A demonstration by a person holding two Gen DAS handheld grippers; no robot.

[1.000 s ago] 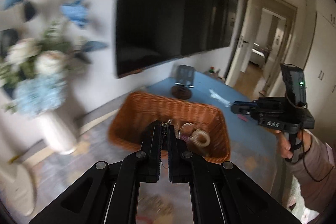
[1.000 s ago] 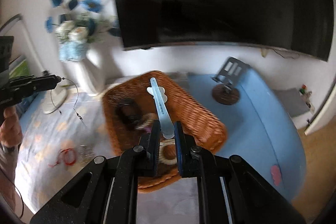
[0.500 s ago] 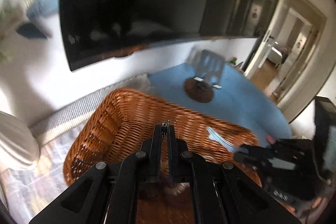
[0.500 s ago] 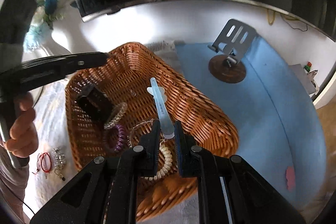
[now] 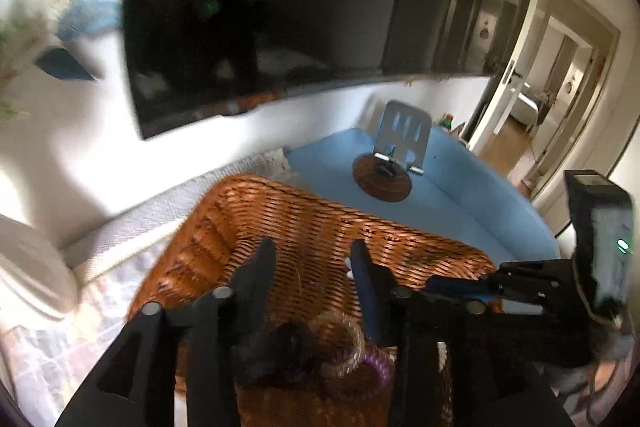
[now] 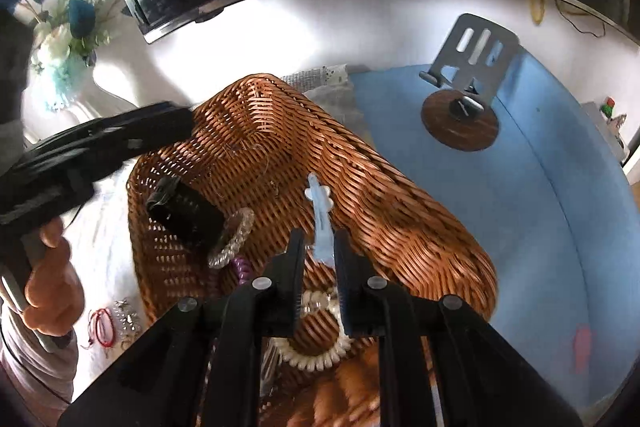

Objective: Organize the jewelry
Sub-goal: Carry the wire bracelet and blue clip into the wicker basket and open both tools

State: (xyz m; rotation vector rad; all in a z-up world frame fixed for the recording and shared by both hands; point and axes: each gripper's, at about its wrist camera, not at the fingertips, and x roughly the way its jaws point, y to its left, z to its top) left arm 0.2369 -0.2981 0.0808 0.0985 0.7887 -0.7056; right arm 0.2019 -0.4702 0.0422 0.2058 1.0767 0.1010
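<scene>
An orange wicker basket (image 6: 392, 211) sits on the table; it also shows in the left wrist view (image 5: 320, 219). In it lie a black hair tie (image 6: 184, 213), a clear bead bracelet (image 6: 234, 239), a purple coil tie (image 6: 242, 267) and a white coil tie (image 6: 320, 355). My left gripper (image 5: 312, 259) hangs open and empty over the basket. My right gripper (image 6: 316, 243) has its jaws apart, with a pale blue flower hair clip (image 6: 320, 215) between the fingertips over the basket.
A metal phone stand on a round wooden base (image 6: 464, 99) stands on the blue table top (image 6: 560, 227). A white vase with blue flowers (image 6: 64, 67) is at the left. Red string and small silver pieces (image 6: 112, 323) lie on the cloth beside the basket.
My left gripper has opened and the thin chain it held is gone from its tips. My right gripper's jaws have parted around the blue clip and moved lower over the basket.
</scene>
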